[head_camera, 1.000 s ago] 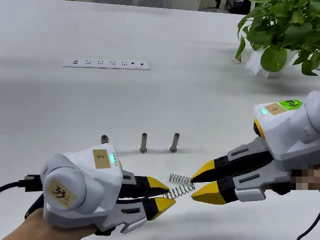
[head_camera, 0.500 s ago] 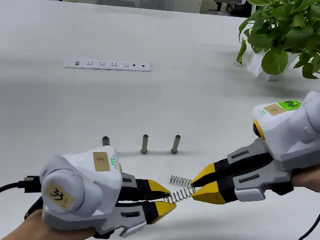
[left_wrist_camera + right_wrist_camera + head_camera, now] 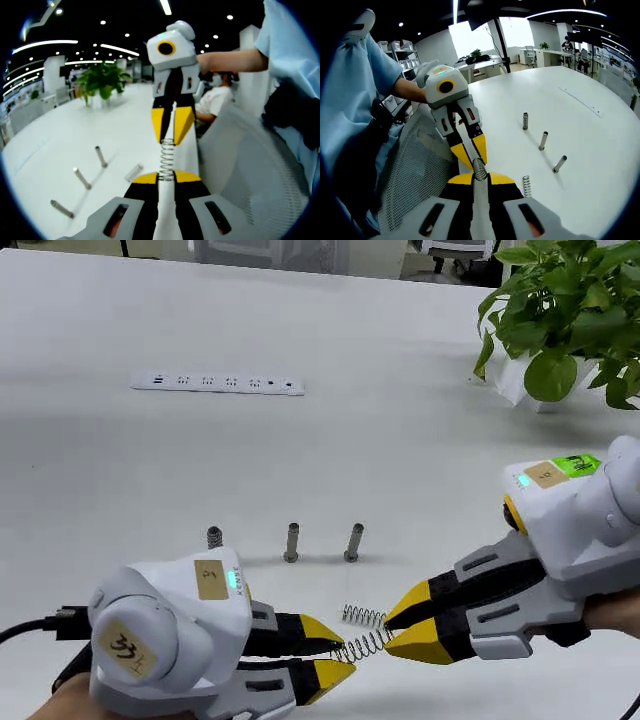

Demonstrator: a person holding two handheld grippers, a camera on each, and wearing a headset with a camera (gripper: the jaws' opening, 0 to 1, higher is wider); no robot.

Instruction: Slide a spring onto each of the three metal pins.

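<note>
1. Left gripper (image 3: 335, 655): pinched narrow on one end of a coiled wire spring (image 3: 362, 644).
2. Right gripper (image 3: 393, 630): clamped on its other end.
3. Beyond both tips: three upright cylindrical metal pins (image 3: 291, 542); second spring (image 3: 364, 616) lying nearer.

You're in an open-plan office. You work at a big white table (image 3: 400, 440) with a power strip (image 3: 217, 383) on it and a potted plant (image 3: 565, 310) at its far corner. A mesh chair (image 3: 250, 165) is behind you, with strip lights (image 3: 120, 49) overhead and more desks (image 3: 550, 52) further back.
</note>
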